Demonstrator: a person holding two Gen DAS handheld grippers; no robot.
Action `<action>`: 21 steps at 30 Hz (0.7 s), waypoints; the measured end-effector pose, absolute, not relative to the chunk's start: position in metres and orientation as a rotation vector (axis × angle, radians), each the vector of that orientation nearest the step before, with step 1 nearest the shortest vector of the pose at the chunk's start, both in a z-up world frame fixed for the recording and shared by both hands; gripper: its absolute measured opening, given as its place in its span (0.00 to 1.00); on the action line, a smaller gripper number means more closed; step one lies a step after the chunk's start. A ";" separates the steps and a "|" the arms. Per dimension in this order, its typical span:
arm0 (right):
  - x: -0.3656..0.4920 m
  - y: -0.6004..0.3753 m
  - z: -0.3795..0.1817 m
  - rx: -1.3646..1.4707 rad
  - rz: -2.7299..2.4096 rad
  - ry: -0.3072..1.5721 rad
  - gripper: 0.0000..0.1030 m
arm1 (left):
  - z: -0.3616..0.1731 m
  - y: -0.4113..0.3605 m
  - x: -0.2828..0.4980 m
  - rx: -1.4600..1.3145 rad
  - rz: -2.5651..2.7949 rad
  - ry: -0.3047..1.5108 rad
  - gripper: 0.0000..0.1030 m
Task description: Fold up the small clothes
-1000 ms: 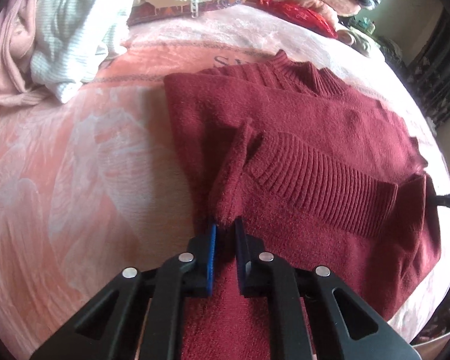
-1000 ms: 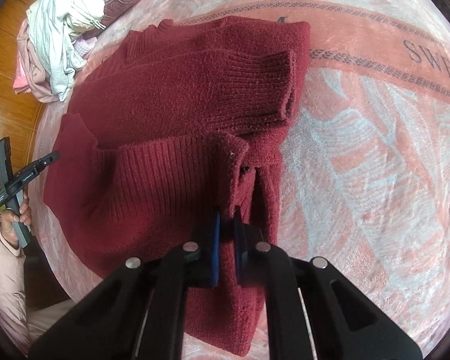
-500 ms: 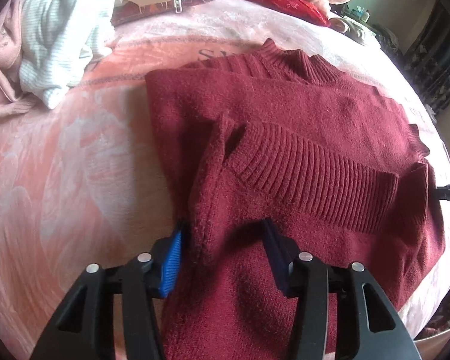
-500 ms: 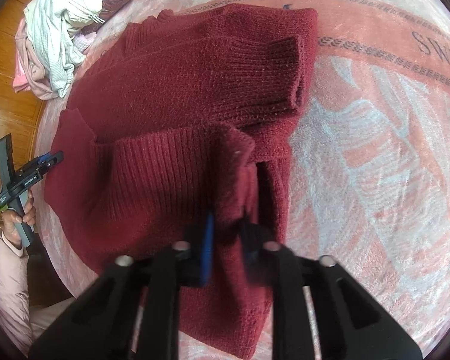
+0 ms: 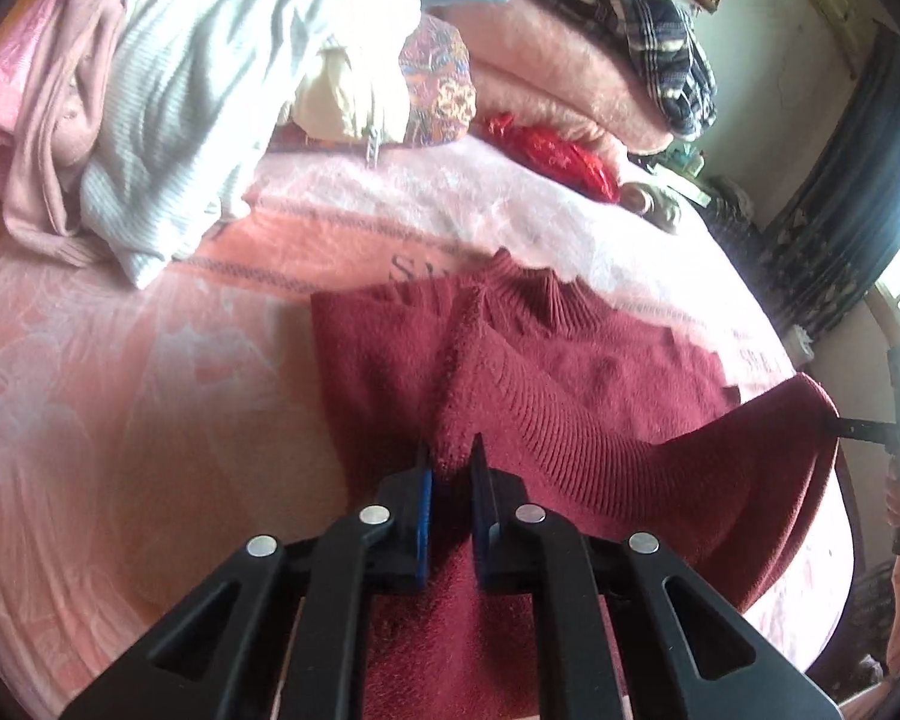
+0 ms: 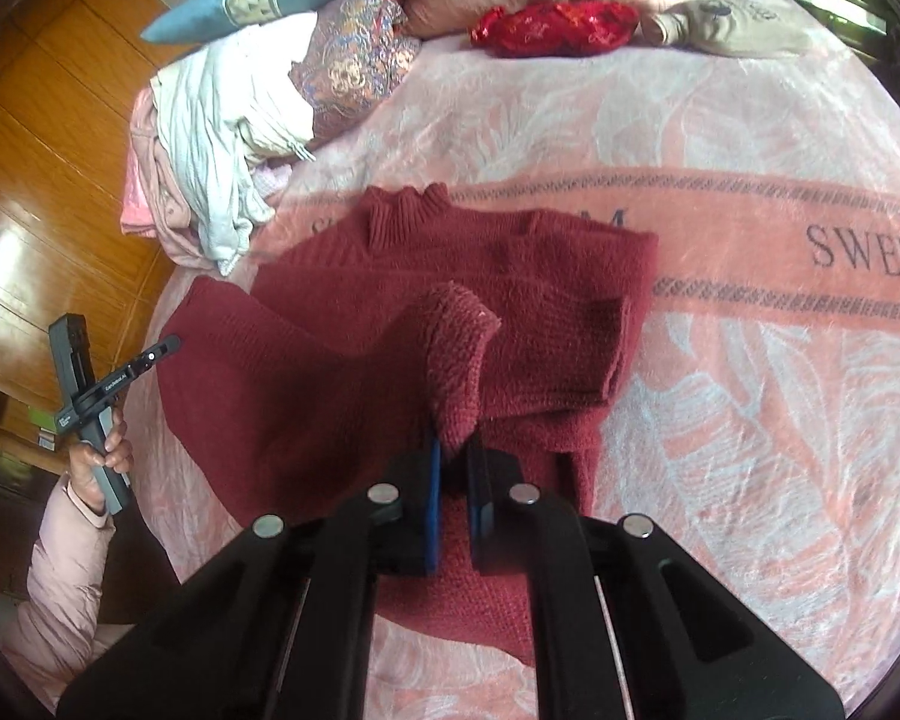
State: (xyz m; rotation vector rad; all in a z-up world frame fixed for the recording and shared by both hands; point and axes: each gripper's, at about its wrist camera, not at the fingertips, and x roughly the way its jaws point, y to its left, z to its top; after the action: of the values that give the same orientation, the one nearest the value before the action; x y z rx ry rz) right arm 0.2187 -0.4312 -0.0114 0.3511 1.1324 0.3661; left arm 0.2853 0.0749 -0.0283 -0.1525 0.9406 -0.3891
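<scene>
A dark red knit sweater [image 5: 600, 372] lies on the pink blanket [image 5: 150, 396], sleeves folded across its front, collar at the far end. My left gripper [image 5: 450, 462] is shut on the sweater's ribbed hem corner and holds it raised. My right gripper [image 6: 453, 450] is shut on the other hem corner [image 6: 459, 360], also lifted. The sweater [image 6: 510, 276] sags between the two grips. The right gripper also shows at the right edge of the left wrist view [image 5: 858, 423], and the left gripper at the left of the right wrist view [image 6: 120, 378].
A pile of white and pink clothes [image 5: 168, 96] sits at the far left of the bed. Patterned cushion [image 6: 354, 54], red bag [image 6: 552, 27], folded pink blankets [image 5: 558, 72] and a plaid garment [image 5: 648, 18] line the far edge. Wooden floor [image 6: 36, 192] lies left of the bed.
My left gripper, shut one second ago, opened and has shut again on the hem corner. Both grippers have lifted the hem up off the blanket, and the views now tilt toward the far edge.
</scene>
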 end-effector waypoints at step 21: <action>0.392 -0.457 -0.118 0.410 0.092 1.179 0.07 | -0.118 0.049 0.419 -0.040 -0.153 1.009 0.11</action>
State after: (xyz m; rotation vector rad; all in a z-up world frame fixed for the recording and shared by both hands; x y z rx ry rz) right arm 0.3919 -0.4567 -0.1185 0.4096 1.1792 0.0916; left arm 0.4194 0.0494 -0.1183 -0.0404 1.0087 -0.1532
